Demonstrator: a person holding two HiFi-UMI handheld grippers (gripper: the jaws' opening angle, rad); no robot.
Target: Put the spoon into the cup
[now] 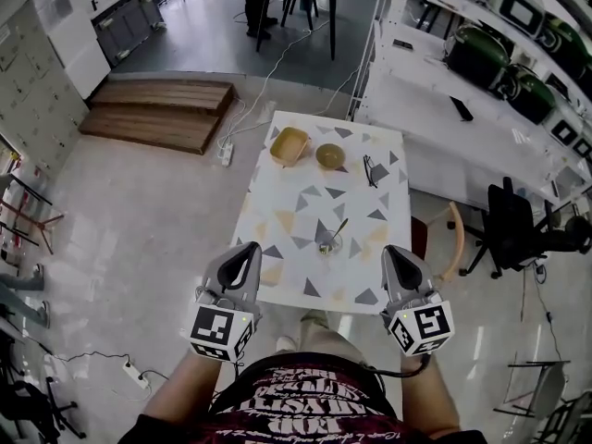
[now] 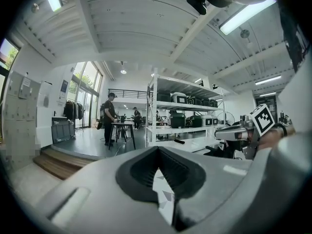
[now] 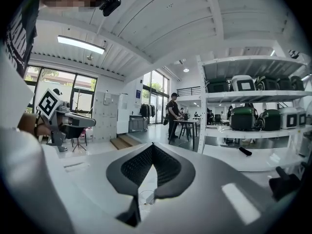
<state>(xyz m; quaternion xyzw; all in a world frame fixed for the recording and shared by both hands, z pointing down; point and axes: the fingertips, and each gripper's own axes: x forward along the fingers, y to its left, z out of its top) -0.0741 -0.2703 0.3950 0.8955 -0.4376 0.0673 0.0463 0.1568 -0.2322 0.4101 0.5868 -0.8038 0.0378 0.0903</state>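
A clear cup (image 1: 329, 244) stands near the front of the patterned table (image 1: 294, 213), and a metal spoon (image 1: 339, 228) leans inside it with its handle pointing up to the right. Both grippers hover at the table's near edge, apart from the cup. My left gripper (image 1: 248, 250) is to the cup's left, jaws together and empty. My right gripper (image 1: 396, 252) is to its right, also shut with nothing held. In the right gripper view the cup (image 3: 146, 197) shows through the gap under the shut jaws (image 3: 152, 146). The left gripper view shows its shut jaws (image 2: 157, 150) over the table.
A yellow dish (image 1: 289, 145) and a small bowl (image 1: 330, 155) sit at the table's far end, with a dark pair of glasses (image 1: 375, 170) to their right. White shelving (image 1: 462, 81) runs along the right, a black chair (image 1: 513, 225) beside it. Wooden steps (image 1: 157, 114) lie far left.
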